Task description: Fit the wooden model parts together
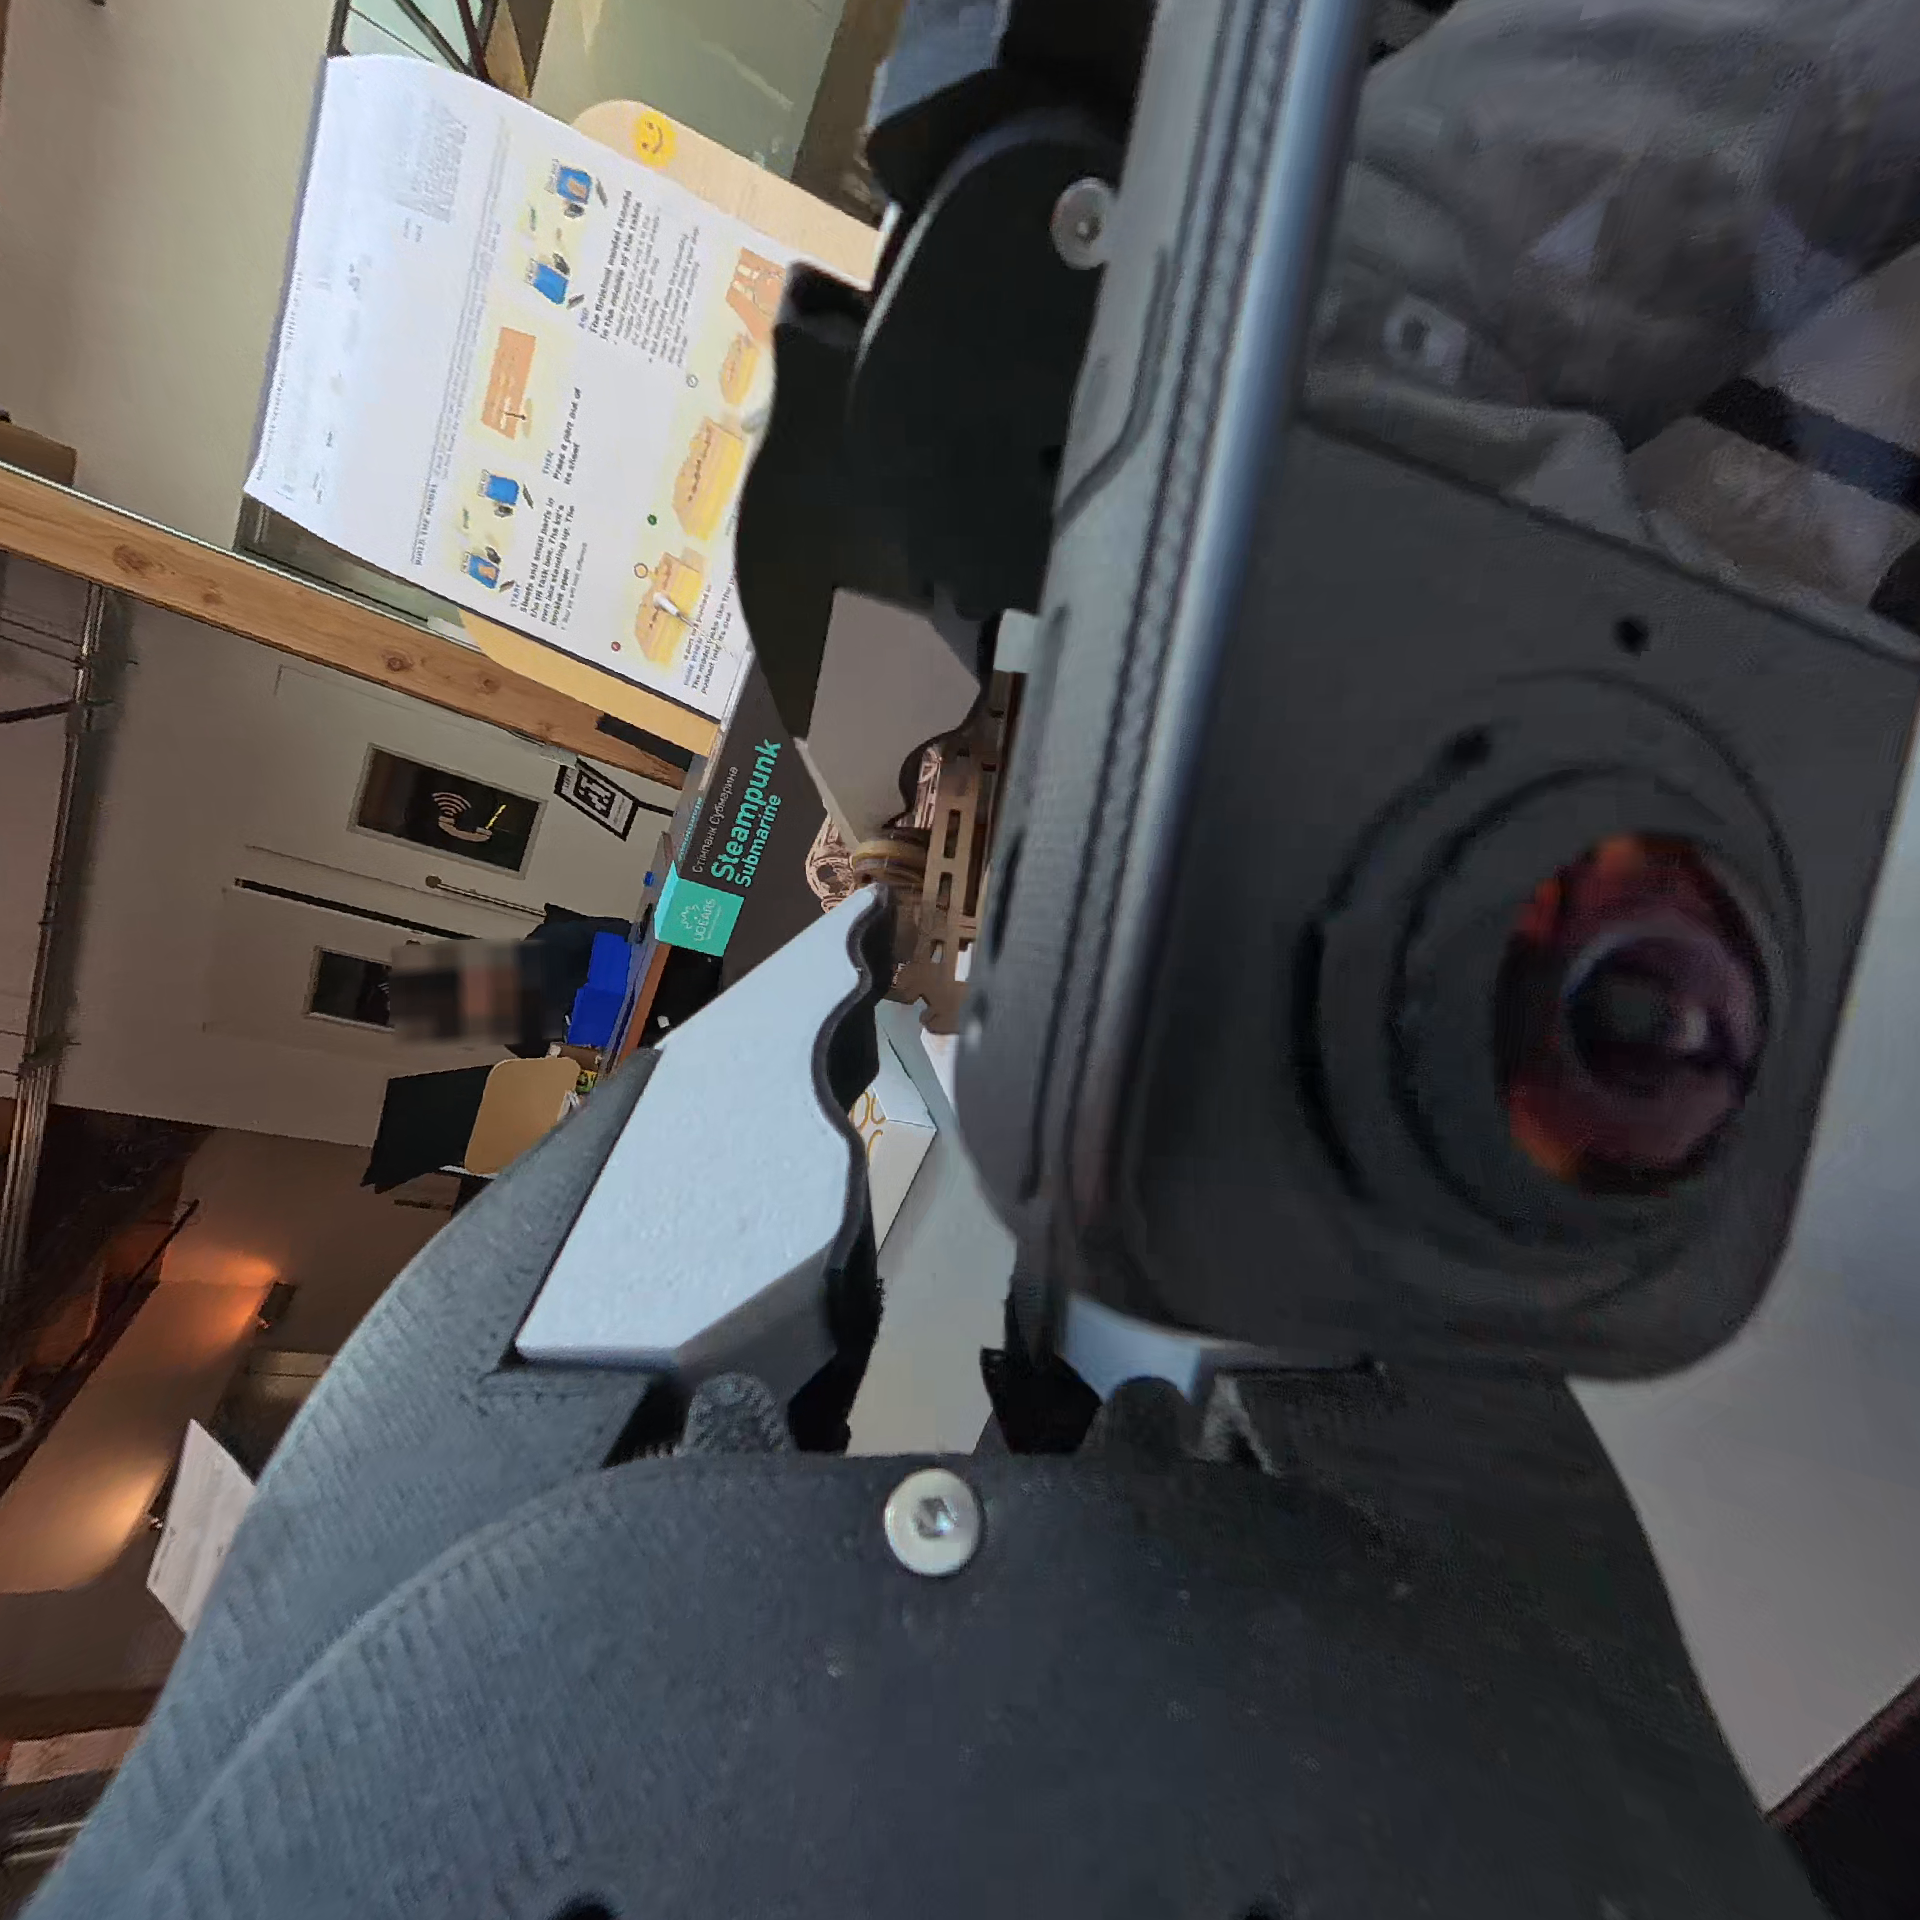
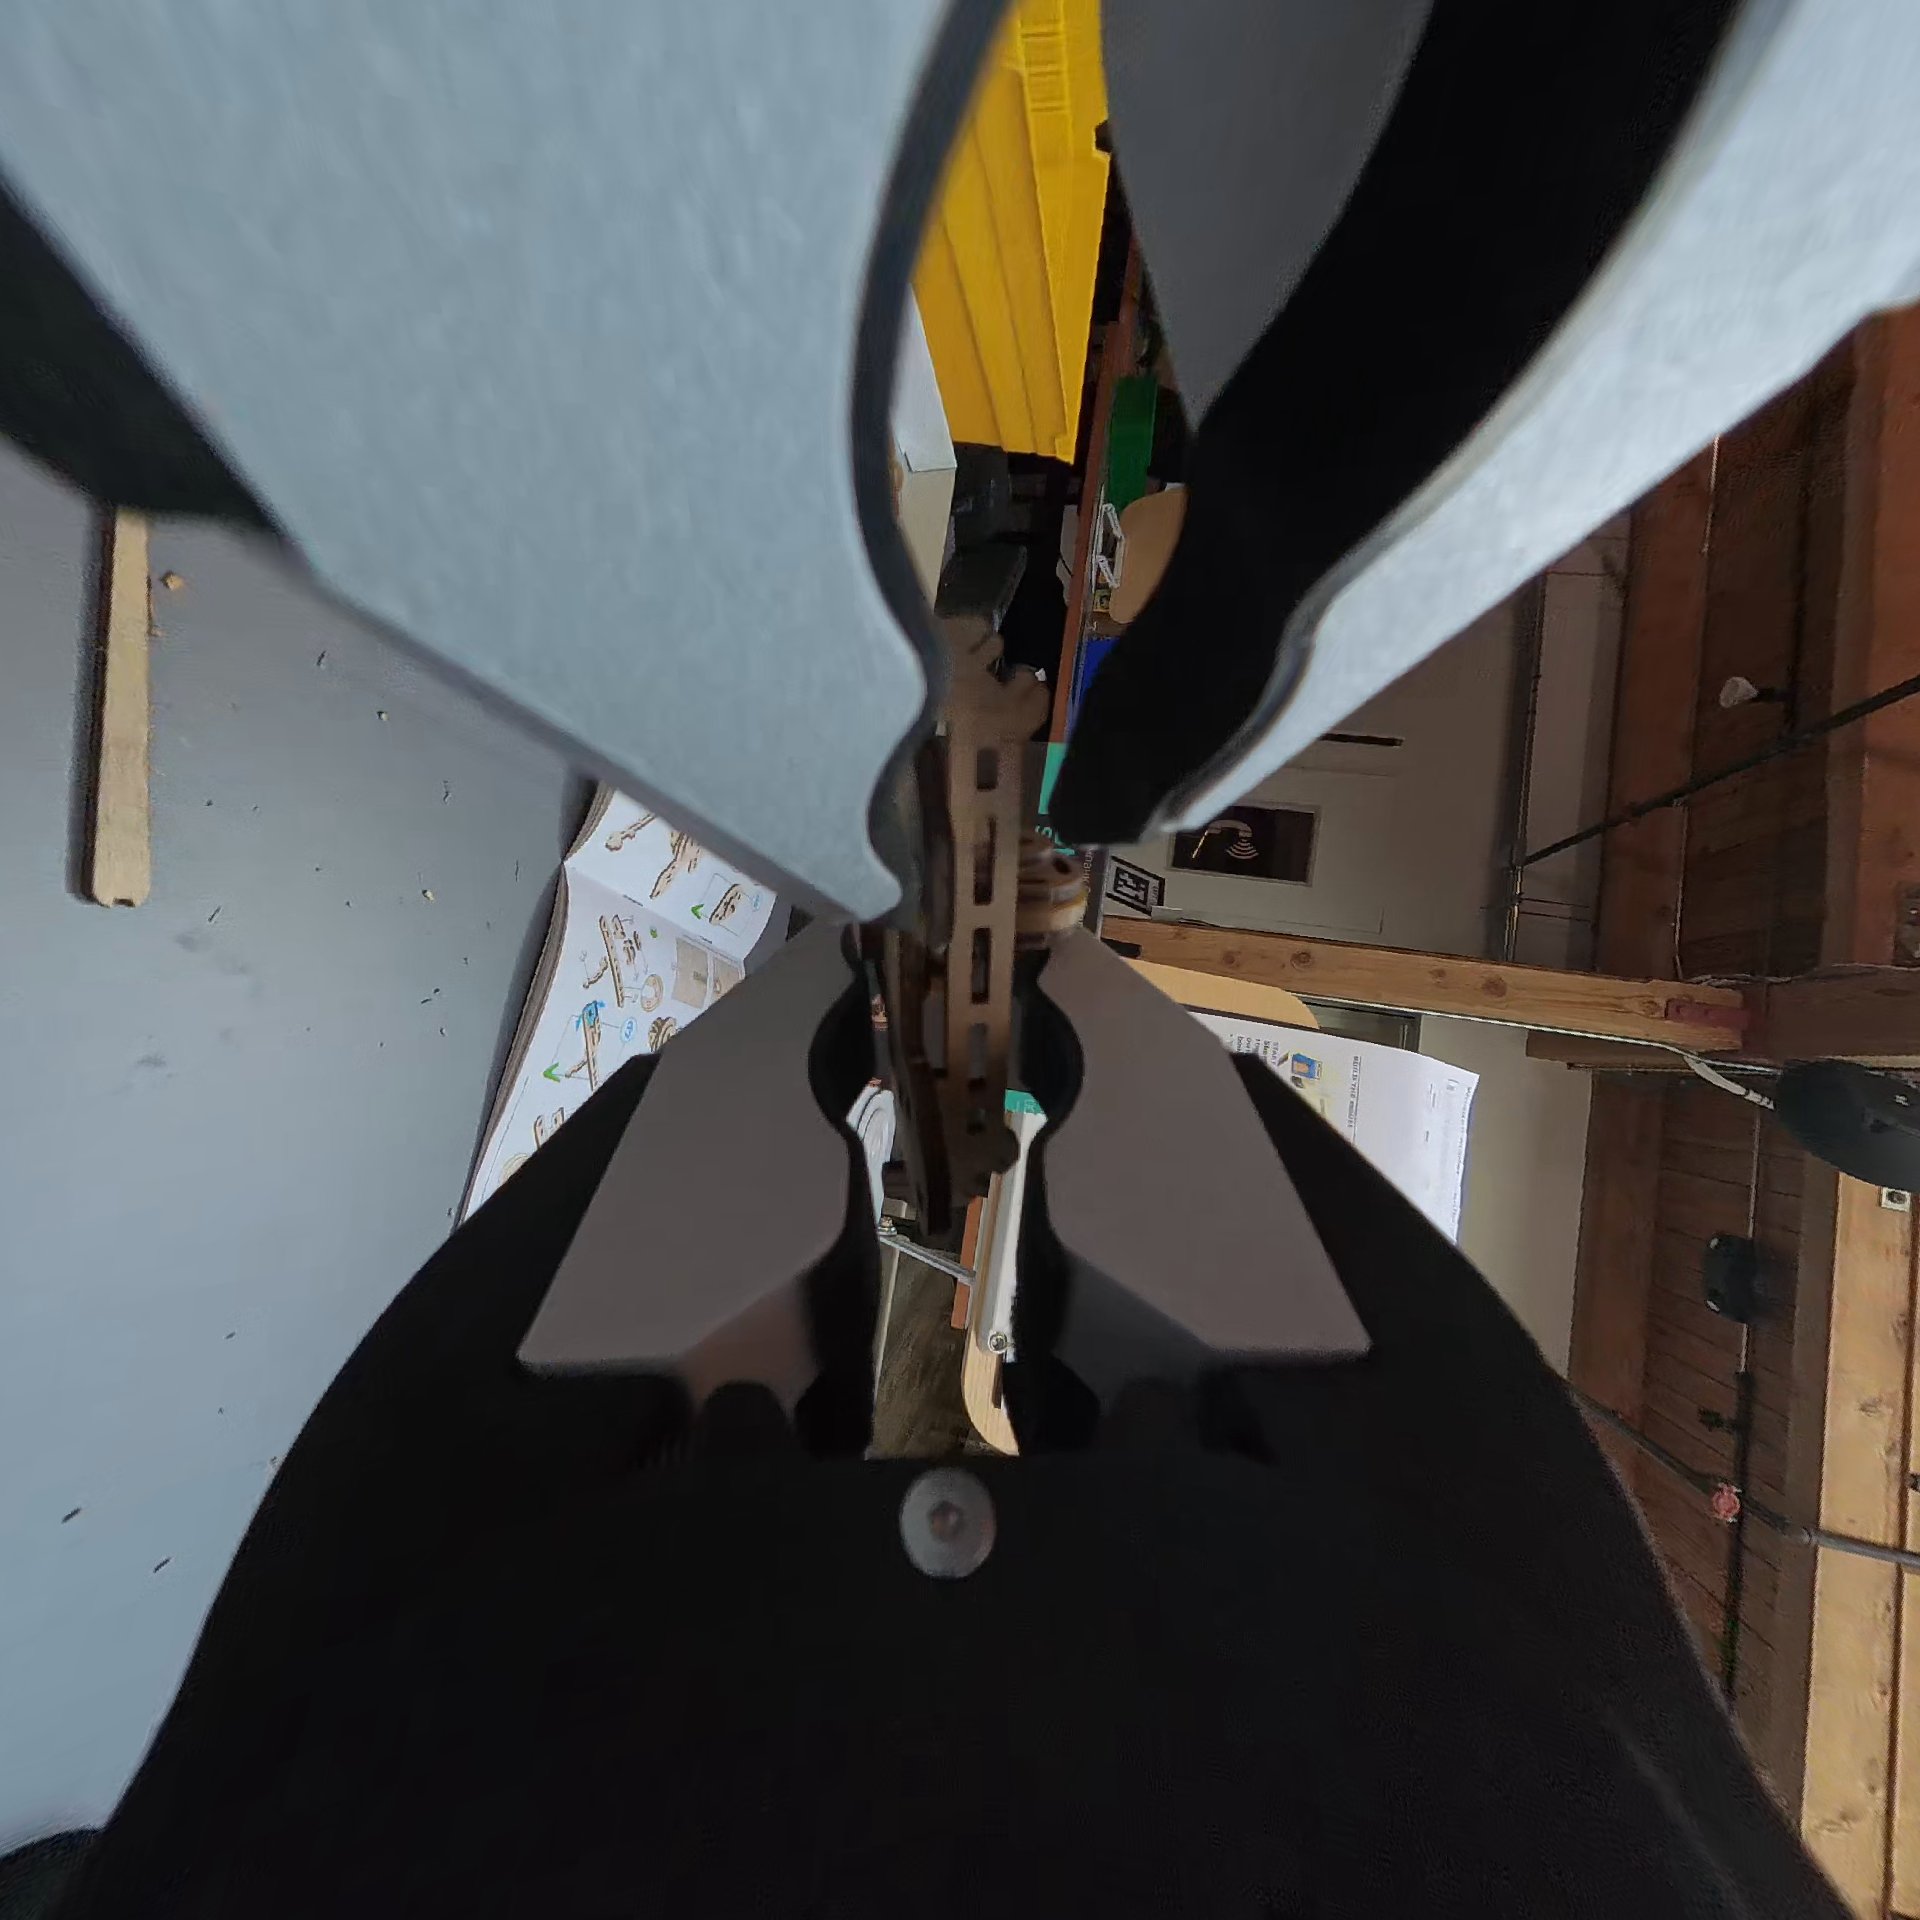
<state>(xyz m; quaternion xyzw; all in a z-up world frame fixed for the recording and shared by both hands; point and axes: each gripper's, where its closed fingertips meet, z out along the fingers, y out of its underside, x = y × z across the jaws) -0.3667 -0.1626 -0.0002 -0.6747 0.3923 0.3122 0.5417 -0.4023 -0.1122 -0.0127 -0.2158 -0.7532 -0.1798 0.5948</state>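
Left wrist view, printed dark box point(image 1: 750, 831), both hand-held grippers pinching wooden model point(image 2: 971, 935)

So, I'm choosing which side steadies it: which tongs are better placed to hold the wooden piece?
Right, probably: the right tongs straddle the slotted wooden piece on both sides; the left tongs meet it only at their tips.

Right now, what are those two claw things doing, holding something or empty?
Left gripper: one finger touches the wooden model part; whether it is closed cannot be told.
Right gripper: closed on the wooden model part.
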